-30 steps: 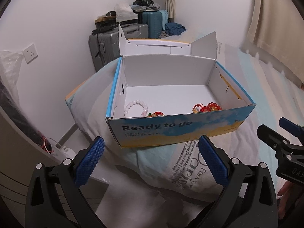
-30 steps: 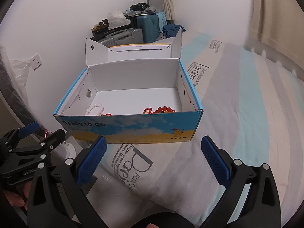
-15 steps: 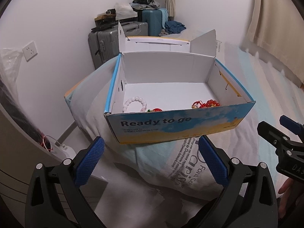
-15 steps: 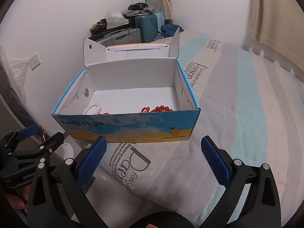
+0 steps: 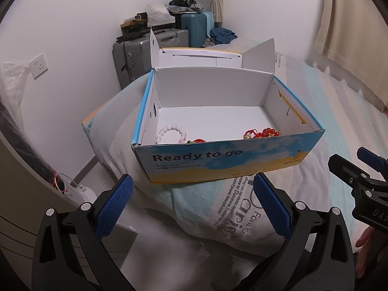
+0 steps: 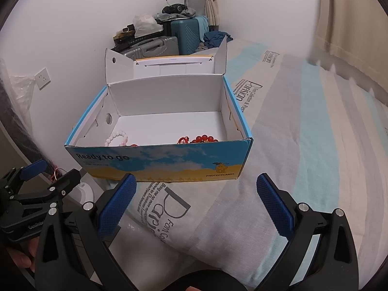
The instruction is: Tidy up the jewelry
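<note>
Two grippers held short of an open shoebox [image 5: 225, 162] on a pillow [image 5: 116, 126], left gripper [image 5: 192, 205] spread apart, right gripper [image 6: 196, 202] likewise, white bead bracelet [image 5: 172, 133] and red bead bracelet [image 5: 263, 133] inside.

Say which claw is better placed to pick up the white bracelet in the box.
Left, probably. The white bracelet lies at the box's left end, ahead of the open left claw. The right claw, also open, faces the red beads instead.
</note>
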The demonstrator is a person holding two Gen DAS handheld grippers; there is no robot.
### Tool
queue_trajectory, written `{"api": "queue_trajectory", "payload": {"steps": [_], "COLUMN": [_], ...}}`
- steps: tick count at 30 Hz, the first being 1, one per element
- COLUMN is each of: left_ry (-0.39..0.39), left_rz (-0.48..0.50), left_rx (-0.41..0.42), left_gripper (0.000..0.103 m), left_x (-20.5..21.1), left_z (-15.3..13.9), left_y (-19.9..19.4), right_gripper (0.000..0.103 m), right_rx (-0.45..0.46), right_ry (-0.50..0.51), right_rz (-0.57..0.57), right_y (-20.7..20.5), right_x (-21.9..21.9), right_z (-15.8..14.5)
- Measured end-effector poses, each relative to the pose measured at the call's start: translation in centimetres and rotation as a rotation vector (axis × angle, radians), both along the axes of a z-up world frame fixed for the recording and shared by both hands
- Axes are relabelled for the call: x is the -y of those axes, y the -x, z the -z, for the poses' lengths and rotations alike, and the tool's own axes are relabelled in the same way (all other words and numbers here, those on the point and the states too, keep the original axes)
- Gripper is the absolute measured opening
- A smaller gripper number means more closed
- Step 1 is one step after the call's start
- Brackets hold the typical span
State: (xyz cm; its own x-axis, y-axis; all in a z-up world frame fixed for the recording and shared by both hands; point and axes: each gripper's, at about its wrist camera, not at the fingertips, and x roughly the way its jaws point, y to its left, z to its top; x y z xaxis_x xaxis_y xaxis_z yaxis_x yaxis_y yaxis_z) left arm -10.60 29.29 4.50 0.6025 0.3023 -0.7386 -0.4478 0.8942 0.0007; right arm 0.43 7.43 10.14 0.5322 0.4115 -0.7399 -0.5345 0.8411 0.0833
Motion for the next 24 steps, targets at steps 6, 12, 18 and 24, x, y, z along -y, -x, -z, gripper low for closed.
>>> {"api": "queue_trajectory", "payload": {"steps": [6,12,18,24], "left_ry": [-0.005,-0.004,0.029,0.065], "left_rz": [0.003,0.0,-0.006,-0.012], "left_rx": [0.005,-0.008,-0.001,-0.005], "left_gripper": [0.097,0.097,0.097,0.097], "left_x": [0.17,0.26,0.03,-0.08], "left_z": [-0.25,-0.33,-0.44,-0.14], "left_y": [-0.12,-0.28,-0.47,-0.66], "right_gripper": [0.096,0.096,0.096,0.096], "right_rx": [0.006,0.007,0.006,0.006], "right_ry": [0.0,-0.001,0.0,0.003], "right_rz": [-0.001,0.001,0.0,-0.002], "right_y": [0.05,-0.01,-0.01,0.0], "right_x": [0.12,0.3,0.23,0.19], "right_z": [-0.19,-0.37,-0.34,-0.42]}}
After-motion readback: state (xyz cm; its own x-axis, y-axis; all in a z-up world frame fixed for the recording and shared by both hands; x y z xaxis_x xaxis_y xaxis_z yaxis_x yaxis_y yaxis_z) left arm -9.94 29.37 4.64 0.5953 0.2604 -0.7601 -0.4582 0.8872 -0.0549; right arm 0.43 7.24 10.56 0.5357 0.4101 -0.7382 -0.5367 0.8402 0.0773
